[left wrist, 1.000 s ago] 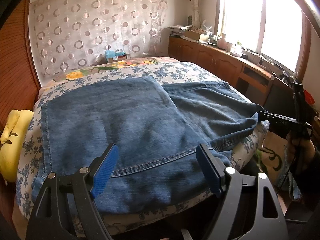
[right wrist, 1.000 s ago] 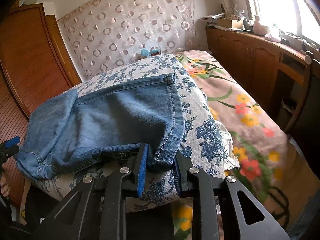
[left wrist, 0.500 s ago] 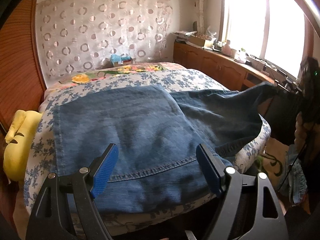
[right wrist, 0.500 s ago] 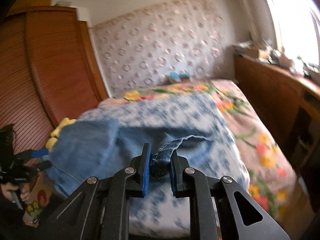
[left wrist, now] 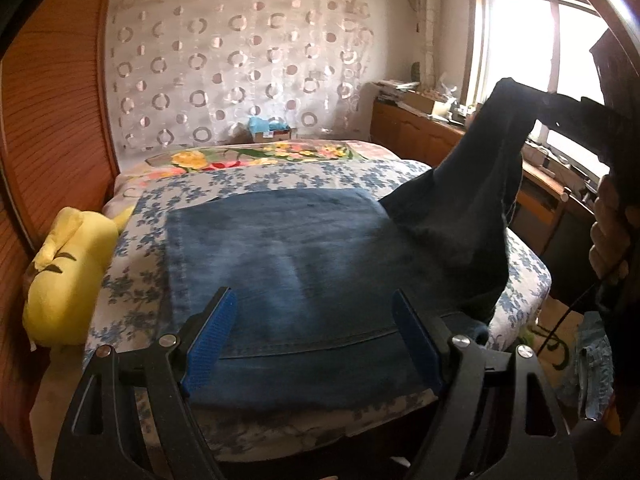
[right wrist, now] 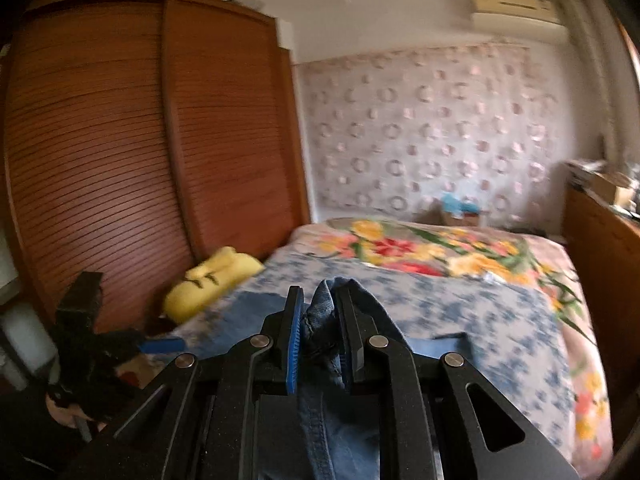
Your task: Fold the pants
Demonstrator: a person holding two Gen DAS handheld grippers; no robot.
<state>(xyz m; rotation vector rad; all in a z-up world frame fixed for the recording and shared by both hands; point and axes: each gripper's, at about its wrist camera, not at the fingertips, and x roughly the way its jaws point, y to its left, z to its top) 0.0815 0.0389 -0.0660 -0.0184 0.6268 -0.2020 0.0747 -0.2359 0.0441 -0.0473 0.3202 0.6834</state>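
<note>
The right tongs (right wrist: 318,330) have just closed on a bunched edge of the jeans (left wrist: 304,264), holding it raised above the bed (left wrist: 132,280). The left tongs (left wrist: 314,340) gape wide over the denim, gripping nothing.

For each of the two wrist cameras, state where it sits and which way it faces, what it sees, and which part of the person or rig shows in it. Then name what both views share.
Left wrist: sits behind the open left gripper, facing along the bed at the jeans; the right gripper, lifting one end, and the hand holding it show at right.
Right wrist: sits behind the right gripper, shut on bunched denim, facing the wardrobe and patterned wall; the left gripper shows at lower left.
Shared: bed, jeans, yellow plush, patterned wall.
</note>
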